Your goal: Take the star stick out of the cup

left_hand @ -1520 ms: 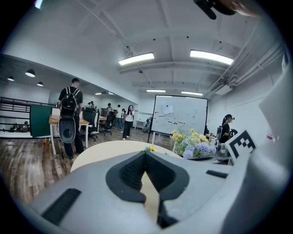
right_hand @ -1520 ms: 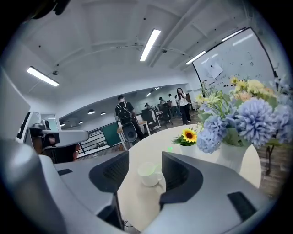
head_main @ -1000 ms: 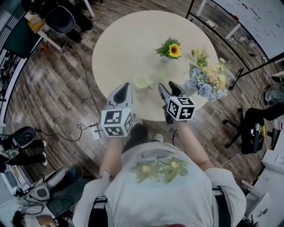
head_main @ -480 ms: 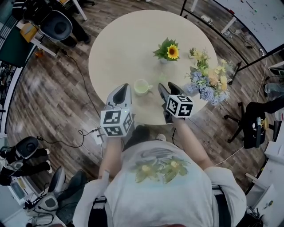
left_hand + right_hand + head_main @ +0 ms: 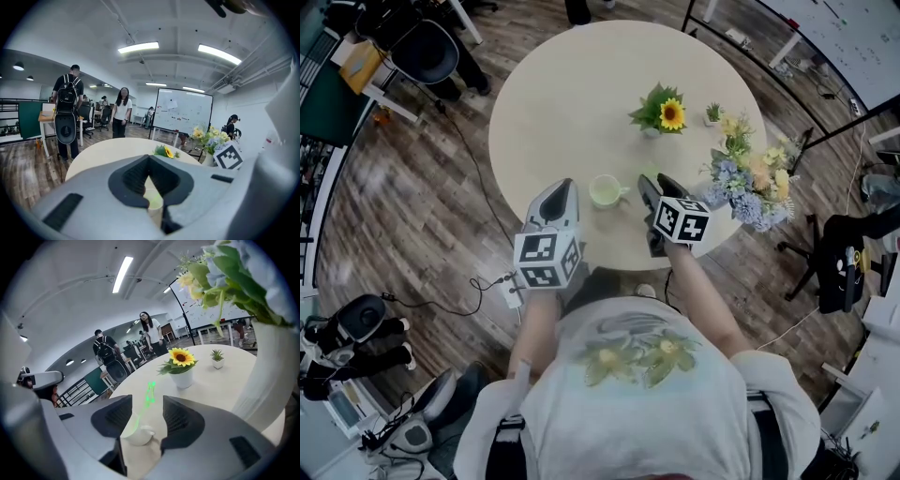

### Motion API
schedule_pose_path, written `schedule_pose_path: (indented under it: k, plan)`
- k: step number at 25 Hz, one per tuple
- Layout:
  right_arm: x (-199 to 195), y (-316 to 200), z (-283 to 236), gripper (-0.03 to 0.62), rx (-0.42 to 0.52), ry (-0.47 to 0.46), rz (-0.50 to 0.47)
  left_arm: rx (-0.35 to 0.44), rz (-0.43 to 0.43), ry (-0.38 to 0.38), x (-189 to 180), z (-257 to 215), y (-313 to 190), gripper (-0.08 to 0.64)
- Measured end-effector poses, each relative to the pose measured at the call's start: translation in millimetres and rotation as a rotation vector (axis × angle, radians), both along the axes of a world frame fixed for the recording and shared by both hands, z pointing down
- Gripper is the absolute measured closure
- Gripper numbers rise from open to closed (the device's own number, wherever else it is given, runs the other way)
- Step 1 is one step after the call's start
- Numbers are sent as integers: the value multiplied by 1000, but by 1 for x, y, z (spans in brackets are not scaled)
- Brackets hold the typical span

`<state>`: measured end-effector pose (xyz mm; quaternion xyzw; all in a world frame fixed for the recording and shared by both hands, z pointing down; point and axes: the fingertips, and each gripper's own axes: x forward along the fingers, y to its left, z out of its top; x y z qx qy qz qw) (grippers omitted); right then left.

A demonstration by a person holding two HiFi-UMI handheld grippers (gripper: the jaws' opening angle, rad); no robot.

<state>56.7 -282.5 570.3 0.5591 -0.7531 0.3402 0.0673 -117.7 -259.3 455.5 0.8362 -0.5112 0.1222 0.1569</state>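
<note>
A pale green cup [image 5: 605, 190] stands near the front edge of the round table [image 5: 572, 103]. In the right gripper view a translucent green star stick [image 5: 149, 397] leans out of the cup [image 5: 137, 434]. My right gripper [image 5: 649, 184] is just right of the cup, open, and the cup and stick show through the gap between its jaws [image 5: 147, 411]. My left gripper [image 5: 565, 186] is just left of the cup, its jaw tips [image 5: 150, 161] meeting and holding nothing. The cup [image 5: 154, 205] shows below them.
A potted sunflower [image 5: 666, 114] and a tiny potted plant [image 5: 712, 113] stand behind the cup. A big bouquet [image 5: 755, 178] in a white vase is at the table's right edge, close to my right gripper. People stand beyond the table [image 5: 121, 112].
The whole scene has drifted a little in the head view. Both grippers keep their places on either side of the cup.
</note>
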Motion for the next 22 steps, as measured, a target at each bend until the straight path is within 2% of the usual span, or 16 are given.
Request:
schedule_pose_path:
  k: [6, 18, 22]
  plan:
    - [-5, -9, 7, 383, -19, -4, -1, -14, 5, 4, -5, 4, -10, 557]
    - [-13, -14, 13, 529, -35, 12, -25, -27, 16, 10, -7, 9, -22, 558]
    - [-15, -15, 11, 540, -32, 12, -35, -28, 16, 10, -7, 8, -23, 557]
